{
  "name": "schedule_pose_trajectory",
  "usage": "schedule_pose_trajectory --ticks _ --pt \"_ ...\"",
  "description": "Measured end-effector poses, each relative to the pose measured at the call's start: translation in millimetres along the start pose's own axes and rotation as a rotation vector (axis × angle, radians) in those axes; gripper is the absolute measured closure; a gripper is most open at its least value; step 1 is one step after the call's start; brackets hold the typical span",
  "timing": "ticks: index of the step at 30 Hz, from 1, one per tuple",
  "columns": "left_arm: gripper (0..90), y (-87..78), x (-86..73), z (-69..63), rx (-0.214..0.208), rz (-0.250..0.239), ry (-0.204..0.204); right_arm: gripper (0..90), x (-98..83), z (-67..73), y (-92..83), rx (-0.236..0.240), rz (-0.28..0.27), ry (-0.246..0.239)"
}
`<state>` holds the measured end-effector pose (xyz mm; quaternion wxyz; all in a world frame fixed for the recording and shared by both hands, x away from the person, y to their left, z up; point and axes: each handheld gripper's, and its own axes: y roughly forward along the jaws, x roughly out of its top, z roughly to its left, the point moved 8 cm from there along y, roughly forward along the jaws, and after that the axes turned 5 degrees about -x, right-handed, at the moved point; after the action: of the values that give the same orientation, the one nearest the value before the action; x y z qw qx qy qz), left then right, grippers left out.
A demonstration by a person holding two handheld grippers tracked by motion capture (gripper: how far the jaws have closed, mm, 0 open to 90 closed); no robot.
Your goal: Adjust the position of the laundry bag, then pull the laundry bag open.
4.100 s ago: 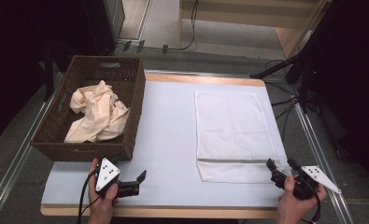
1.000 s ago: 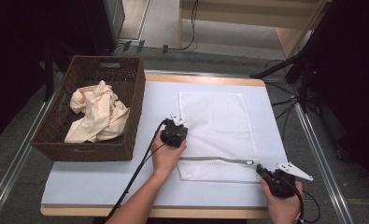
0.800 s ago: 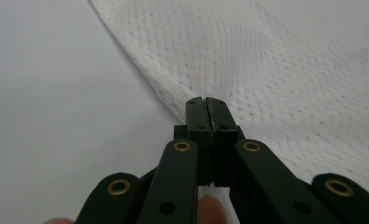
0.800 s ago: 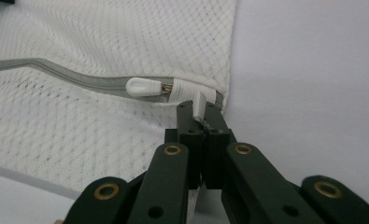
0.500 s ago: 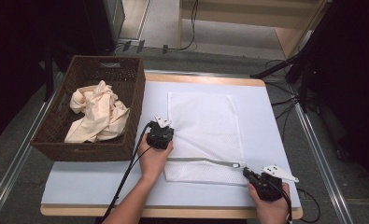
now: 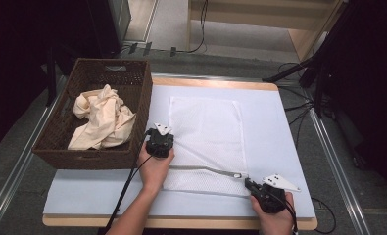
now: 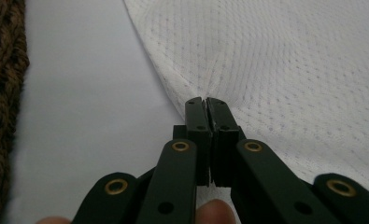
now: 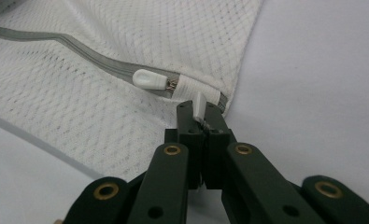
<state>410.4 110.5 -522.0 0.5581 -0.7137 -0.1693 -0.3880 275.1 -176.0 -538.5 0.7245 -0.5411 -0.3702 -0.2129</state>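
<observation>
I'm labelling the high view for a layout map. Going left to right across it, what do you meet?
Wicker basket with cream cloth → left gripper → white mesh bag → right gripper.

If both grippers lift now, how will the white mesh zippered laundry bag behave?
The white mesh zippered laundry bag is probably floppy: its fabric puckers at the shut left gripper. It likely sags between both holds, since it lies thin and flat. The right gripper pinches only a small tab, which may slip.

Basket [image 6: 83, 159]: brown wicker, just left of the left gripper [image 7: 205, 100].
Cloth [image 6: 103, 122]: cream, crumpled inside the basket.
Table [image 6: 274, 127]: pale-topped, beneath both grippers.
Cables [image 6: 299, 105]: floor, well beyond the right gripper [image 6: 248, 182].
</observation>
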Motion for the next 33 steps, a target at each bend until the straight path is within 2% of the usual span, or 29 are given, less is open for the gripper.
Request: schedule_pose_trajectory --ticks 2,3,5,6,7,8,10,11,13,16,19,22,26,28,33 --pt "84.6 -2.8 0.6 0.7 0.007 -0.011 -0.001 87.8 0.0 -0.3 -0.6 0.003 0.0 0.004" --pt "78.6 -6.1 2.8 0.3 -0.003 -0.035 -0.008 84.1 0.4 -1.9 -1.6 0.001 -0.006 0.005" --pt "64.6 -12.2 6.0 -0.9 -0.002 -0.06 -0.008 69.1 1.4 -5.0 -4.1 -0.001 -0.012 0.023" --pt "60.7 -16.6 8.6 -3.4 -0.023 -0.08 -0.003 60.5 1.7 -7.1 -4.0 -0.001 -0.014 0.028" --pt "57.7 -21.4 11.5 -9.5 -0.066 -0.106 -0.003 52.5 1.3 -8.5 -4.0 -0.002 -0.005 0.041" --pt "55.0 -24.6 12.4 -12.7 -0.073 -0.112 0.006 46.8 1.5 -9.5 -3.0 0.008 0.004 0.053" --pt "51.3 -32.3 14.4 -24.7 -0.116 -0.14 0.029 39.8 3.1 -10.9 -2.0 0.015 0.007 0.061" --pt "50.8 -36.6 14.0 -34.2 -0.159 -0.145 0.048 37.7 3.8 -11.1 -2.0 0.015 0.005 0.063" --pt "49.7 -41.4 12.2 -49.2 -0.206 -0.152 0.071 34.3 6.0 -11.1 -1.5 0.02 -0.008 0.056" --pt "49.2 -46.6 5.3 -77.0 -0.299 -0.147 0.126 32.5 5.5 -10.6 -1.0 0.024 -0.005 0.059" --pt "49.8 -48.0 -5.3 -102.8 -0.364 -0.133 0.173 34.4 5.7 -9.6 -1.5 0.043 -0.006 0.063" --pt "51.8 -45.7 -15.6 -120.7 -0.404 -0.113 0.195 43.1 5.4 -6.4 -0.3 0.08 -0.012 0.044" --pt "58.1 -42.7 -26.8 -140.7 -0.459 -0.085 0.212 51.3 4.3 -5.1 1.6 0.112 -0.009 0.056" --pt "61.2 -42.9 -30.6 -150.8 -0.485 -0.072 0.233 52.5 4.3 -5.1 1.6 0.121 -0.01 0.06" --pt "66.1 -37.3 -35.6 -174.0 -0.541 -0.04 0.246 53.5 4.6 -6.2 1.4 0.11 -0.007 0.05"
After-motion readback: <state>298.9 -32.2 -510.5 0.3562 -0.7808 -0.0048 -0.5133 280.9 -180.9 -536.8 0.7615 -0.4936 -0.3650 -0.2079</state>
